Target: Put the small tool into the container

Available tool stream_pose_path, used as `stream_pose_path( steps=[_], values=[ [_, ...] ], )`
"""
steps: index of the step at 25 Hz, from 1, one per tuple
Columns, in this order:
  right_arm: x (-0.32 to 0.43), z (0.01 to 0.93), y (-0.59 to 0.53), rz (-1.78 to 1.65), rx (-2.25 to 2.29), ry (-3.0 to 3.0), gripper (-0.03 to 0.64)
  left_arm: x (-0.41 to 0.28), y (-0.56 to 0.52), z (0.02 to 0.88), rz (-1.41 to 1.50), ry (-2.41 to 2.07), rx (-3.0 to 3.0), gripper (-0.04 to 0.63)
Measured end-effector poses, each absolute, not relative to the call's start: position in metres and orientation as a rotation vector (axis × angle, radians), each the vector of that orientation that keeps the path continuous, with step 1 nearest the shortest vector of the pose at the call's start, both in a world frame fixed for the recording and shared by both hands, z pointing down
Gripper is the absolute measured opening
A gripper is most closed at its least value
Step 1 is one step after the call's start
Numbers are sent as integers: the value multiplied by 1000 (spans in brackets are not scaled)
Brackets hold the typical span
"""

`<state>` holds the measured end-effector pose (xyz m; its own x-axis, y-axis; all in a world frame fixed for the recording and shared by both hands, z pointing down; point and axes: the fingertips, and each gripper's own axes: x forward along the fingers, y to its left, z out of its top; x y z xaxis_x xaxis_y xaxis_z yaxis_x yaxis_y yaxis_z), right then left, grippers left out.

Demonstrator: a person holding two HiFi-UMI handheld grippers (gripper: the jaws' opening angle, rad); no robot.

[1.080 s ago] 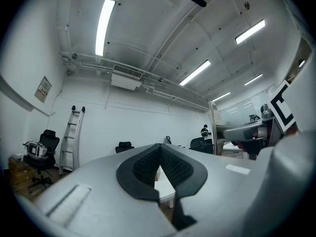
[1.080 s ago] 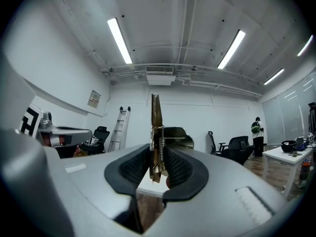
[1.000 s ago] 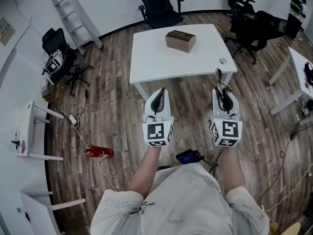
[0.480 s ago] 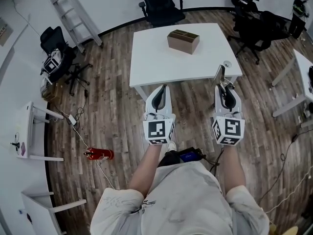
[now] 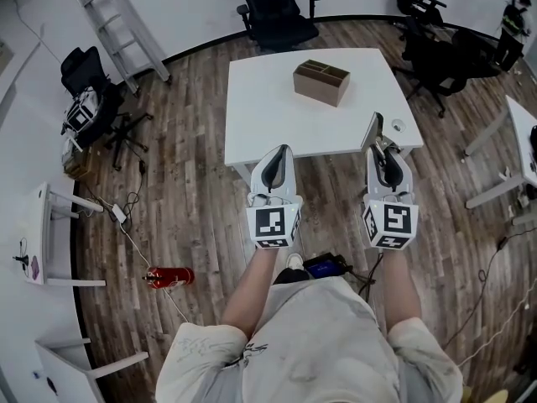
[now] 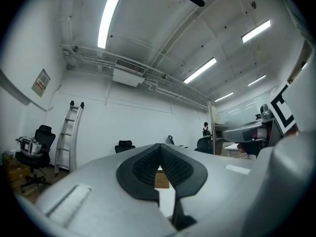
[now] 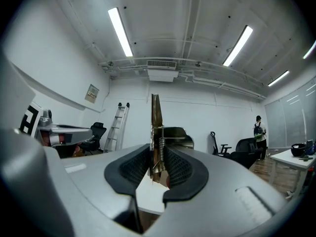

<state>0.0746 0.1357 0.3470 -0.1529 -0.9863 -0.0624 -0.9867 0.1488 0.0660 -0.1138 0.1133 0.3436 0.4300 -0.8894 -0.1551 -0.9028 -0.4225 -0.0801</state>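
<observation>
— What's in front of you?
— The white table. The brown container sits toward its far side, open on top.
— And your claws?
— My left gripper is closed on nothing. My right gripper clamps the small tool, which stands upright out of the pads.
— How will it handle?
— It's thin, stiff metal with a spring. I'd judge it light and slippery, so I'd pinch its flat sides low down.

White table on wood-plank floor, ladder against white wall, black office chair behind
</observation>
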Motion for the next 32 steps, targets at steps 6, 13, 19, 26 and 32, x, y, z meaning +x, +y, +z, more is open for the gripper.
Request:
stream_pose_path(
  steps=[6, 13, 19, 26, 32],
  values=[
    [-15, 320, -69, 149, -2070, 2360, 93, -203, -96, 318, 140, 1570, -2548, 15],
    [-112, 313, -323, 163, -2100, 2334, 92, -301, -354, 306, 162, 1535, -2554, 15],
    [-173, 342, -463, 160, -2114, 2319, 92, -356, -499, 331, 165, 1508, -2577, 15],
    [-111, 372, -680, 129, -2128, 2325, 92, -290, -718, 360, 151, 1506, -2606, 15],
    [27, 384, -872, 119, -2098, 2349, 92, -148, -904, 368, 131, 1525, -2594, 15]
  ],
)
